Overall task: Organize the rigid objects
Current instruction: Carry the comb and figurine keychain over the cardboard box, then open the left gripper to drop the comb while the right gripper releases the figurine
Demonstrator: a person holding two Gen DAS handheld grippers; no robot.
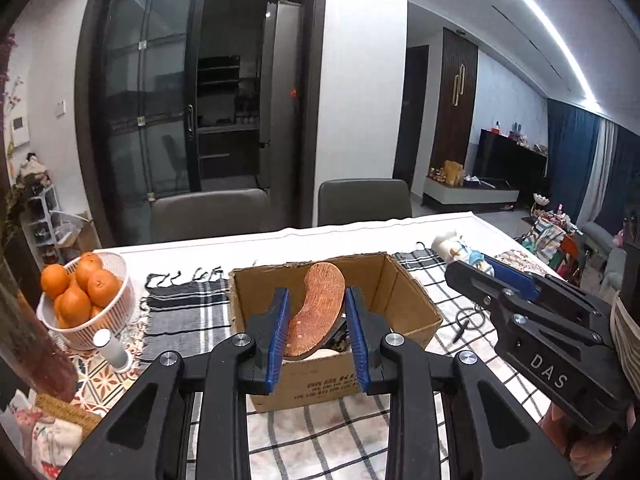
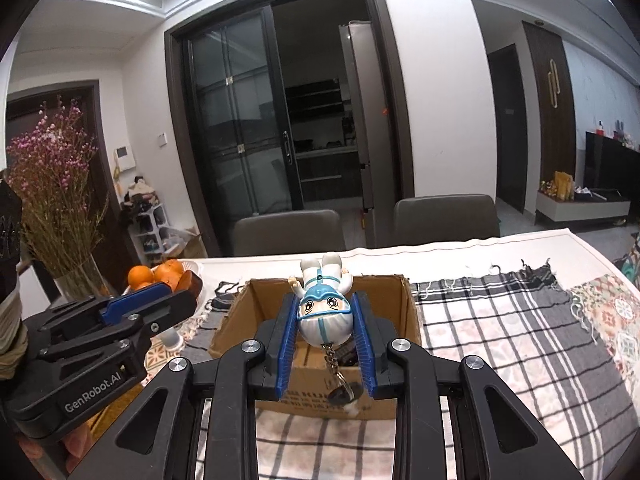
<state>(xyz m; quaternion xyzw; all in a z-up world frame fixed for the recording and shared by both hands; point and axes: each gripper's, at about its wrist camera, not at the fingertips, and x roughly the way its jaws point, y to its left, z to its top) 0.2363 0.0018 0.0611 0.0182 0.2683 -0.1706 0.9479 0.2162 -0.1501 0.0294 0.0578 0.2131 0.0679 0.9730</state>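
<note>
Left wrist view. Your left gripper [image 1: 317,322] stood over the near part of the open cardboard box [image 1: 416,316], its blue pads closed onto the curved wooden piece [image 1: 318,312], which rose between them and leaned toward the far wall of the box. Whether both pads truly touched the wood was hard to tell; the left pad did, while the right one showed a thin gap. You would have done well to lower the piece until its bottom end rested on the things already in the box, and only then to part the pads, so that it did not tip onto the checked cloth [image 1: 184,312]. To the right, your right gripper [image 1: 476,266] carried the toy figure above the cloth. The bowl of oranges [image 1: 120,280] sat well apart on the left.

Right wrist view. Your right gripper [image 2: 325,320] was clamped on the head of the figurine keychain [image 2: 325,312], held upside down, feet toward the far side. Its chain and key ring [image 2: 340,388] hung loose in front of the near box wall. The cardboard box [image 2: 236,320] lay below and beyond. You should have moved forward until the dangling ring cleared the near wall, since it looked likely to snag there, then released low. Your left gripper [image 2: 132,304] waited at the left.
</note>
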